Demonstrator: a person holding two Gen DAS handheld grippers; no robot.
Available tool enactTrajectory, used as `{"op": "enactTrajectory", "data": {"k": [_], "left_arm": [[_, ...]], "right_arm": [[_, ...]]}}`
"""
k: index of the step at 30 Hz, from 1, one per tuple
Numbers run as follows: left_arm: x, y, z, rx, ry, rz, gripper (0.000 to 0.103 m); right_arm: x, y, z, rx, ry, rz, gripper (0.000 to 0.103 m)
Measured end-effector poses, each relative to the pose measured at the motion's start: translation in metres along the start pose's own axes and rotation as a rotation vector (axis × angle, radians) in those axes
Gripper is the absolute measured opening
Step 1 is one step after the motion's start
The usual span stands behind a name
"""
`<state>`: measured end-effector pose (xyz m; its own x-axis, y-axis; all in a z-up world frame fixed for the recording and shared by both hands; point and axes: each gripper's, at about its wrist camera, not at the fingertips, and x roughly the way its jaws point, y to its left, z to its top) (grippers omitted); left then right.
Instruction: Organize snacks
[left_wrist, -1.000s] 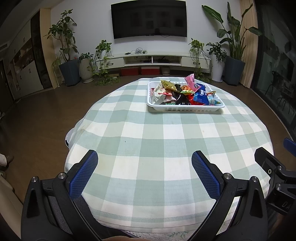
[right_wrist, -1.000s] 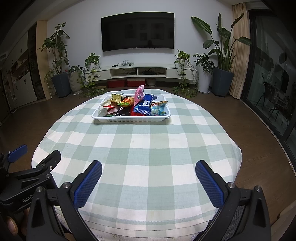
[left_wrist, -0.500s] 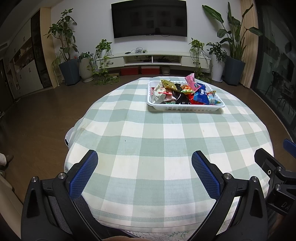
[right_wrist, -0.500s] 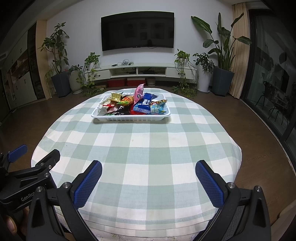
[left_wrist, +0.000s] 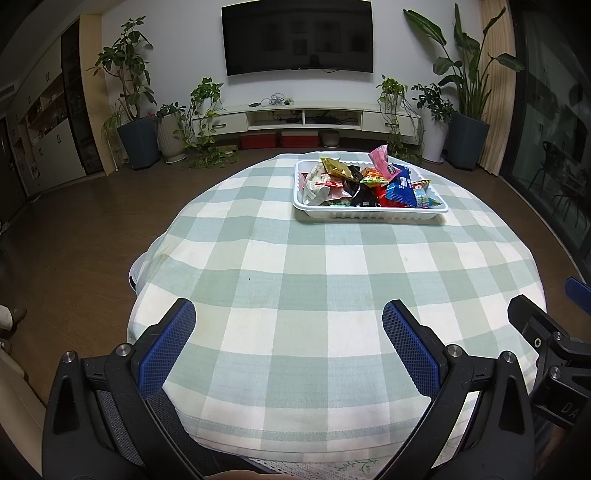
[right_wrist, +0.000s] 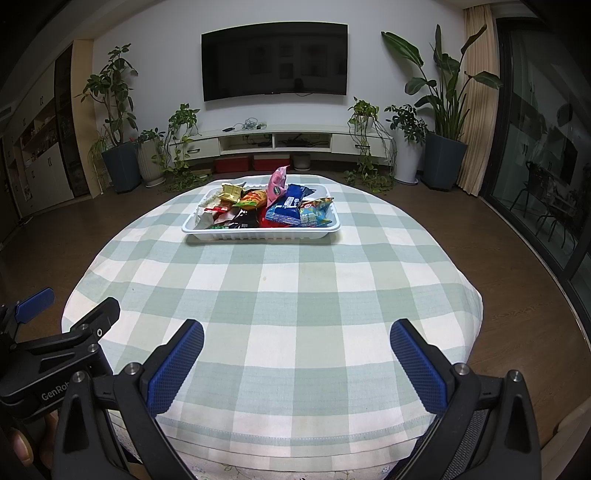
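A: How do the jaws of the left gripper (left_wrist: 288, 325) stand?

B: Spread wide and released, with nothing between the blue pads (left_wrist: 168, 349). They hang over the near edge of the bench (left_wrist: 303, 266), which is round and covered with a green and white checked cloth. I cannot tell whether they touch the cloth.

A: And the right gripper (right_wrist: 295, 336)?

B: The same: jaws fully apart, gripping nothing, over the near edge of the bench. Its blue pads (right_wrist: 417, 365) face each other across bare cloth. From the left wrist view the right gripper shows at the right edge; from the right wrist view the left gripper shows at the left edge, so the two sit side by side.

A: Where are the snacks (left_wrist: 364, 181)?

B: Piled in a white tray (left_wrist: 369, 212) on the far side of the bench, well apart from both grippers. In the left view the tray lies far and to the right; in the right view (right_wrist: 258, 232) it lies far and slightly left of centre.

A: What is in the pile?

B: Mixed packets: a pink packet (right_wrist: 277, 182) standing tallest, a blue packet (right_wrist: 286, 210) in front of it, a gold packet (right_wrist: 229, 192) at the left, and black, red and white wrappers between them.
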<state>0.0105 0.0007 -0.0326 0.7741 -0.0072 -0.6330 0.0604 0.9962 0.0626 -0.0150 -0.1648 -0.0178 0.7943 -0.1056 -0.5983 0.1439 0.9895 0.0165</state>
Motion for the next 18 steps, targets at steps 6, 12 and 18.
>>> {"op": "enactTrajectory", "data": {"k": [6, 12, 18], "left_arm": [[-0.0002, -0.0002, -0.0004, 0.0, 0.001, -0.001, 0.103], [0.0002, 0.0006, 0.0006, 0.0, 0.001, -0.002, 0.103], [0.0002, 0.0004, 0.0004, -0.001, 0.002, -0.002, 0.103]], "right_arm": [[-0.0004, 0.0001, 0.0006, -0.001, 0.001, -0.001, 0.103], [-0.0012, -0.0008, -0.0003, -0.001, 0.001, -0.001, 0.103], [-0.0012, 0.0001, 0.0016, -0.001, 0.002, -0.001, 0.103]]}}
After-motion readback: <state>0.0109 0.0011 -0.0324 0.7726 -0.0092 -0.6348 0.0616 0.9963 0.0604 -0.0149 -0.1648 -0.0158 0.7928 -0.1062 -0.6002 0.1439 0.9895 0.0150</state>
